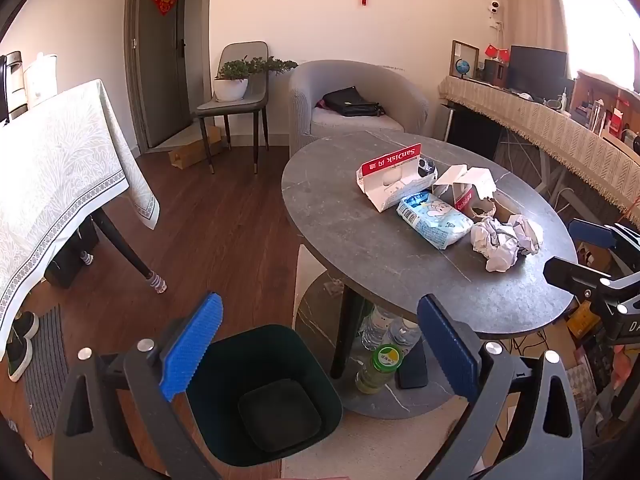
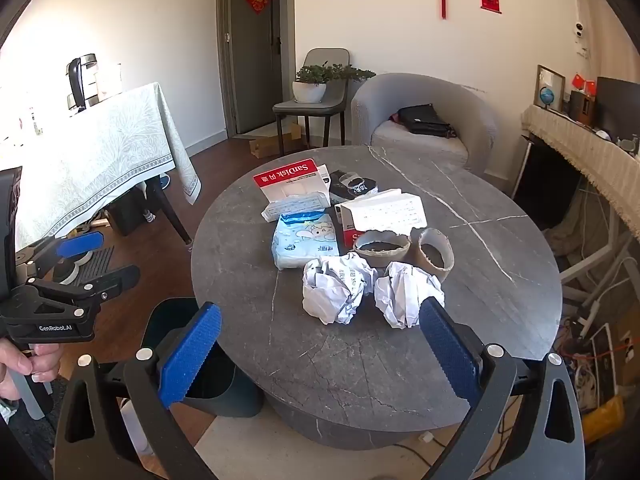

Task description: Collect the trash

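Note:
Trash lies on the round grey table (image 2: 480, 280): two crumpled paper balls (image 2: 336, 286) (image 2: 406, 294), two cardboard rolls (image 2: 382, 246) (image 2: 436, 254), a blue tissue pack (image 2: 304, 240), a torn white box (image 2: 384, 212) and a red SanDisk package (image 2: 290, 184). A dark bin (image 1: 264, 396) stands on the floor left of the table. My left gripper (image 1: 320, 344) is open above the bin. My right gripper (image 2: 320, 344) is open over the table's near edge, just short of the paper balls. The trash also shows in the left wrist view (image 1: 504, 240).
A table with a pale cloth (image 1: 52, 172) stands at the left, a grey armchair (image 1: 352, 96) and a chair with a plant (image 1: 236, 92) behind. Bottles (image 1: 380, 364) sit on the round table's lower shelf. A cluttered sideboard (image 1: 560, 128) runs along the right.

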The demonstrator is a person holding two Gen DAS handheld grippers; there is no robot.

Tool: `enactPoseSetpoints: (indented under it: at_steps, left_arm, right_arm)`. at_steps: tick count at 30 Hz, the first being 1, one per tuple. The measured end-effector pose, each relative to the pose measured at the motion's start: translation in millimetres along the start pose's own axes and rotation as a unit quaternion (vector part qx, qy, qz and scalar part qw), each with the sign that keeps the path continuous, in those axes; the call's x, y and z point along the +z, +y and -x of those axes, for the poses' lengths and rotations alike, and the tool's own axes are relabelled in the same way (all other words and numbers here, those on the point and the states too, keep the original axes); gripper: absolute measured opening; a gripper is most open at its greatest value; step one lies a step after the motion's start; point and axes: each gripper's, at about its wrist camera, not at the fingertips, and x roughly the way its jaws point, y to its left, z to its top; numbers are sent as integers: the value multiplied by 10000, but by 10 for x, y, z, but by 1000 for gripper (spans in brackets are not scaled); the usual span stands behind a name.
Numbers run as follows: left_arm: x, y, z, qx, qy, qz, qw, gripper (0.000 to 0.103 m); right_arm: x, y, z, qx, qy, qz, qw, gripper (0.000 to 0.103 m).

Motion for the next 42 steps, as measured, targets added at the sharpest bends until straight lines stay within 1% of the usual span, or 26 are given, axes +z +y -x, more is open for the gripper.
enactPoseSetpoints:
  at_steps: [8, 12, 42]
  left_arm:
    - [1, 13, 2, 2, 5, 52, 10000, 100]
    - [-3, 13, 18, -7, 4, 29, 10000, 100]
    - [-13, -37, -29, -42, 47, -47, 10000, 100]
  right_arm:
    - [1, 10, -5, -33, -5, 12, 10000, 100]
    - [-22, 30, -54, -43, -6, 34, 10000, 100]
    - [3, -4, -34, -25, 9, -2, 10000, 100]
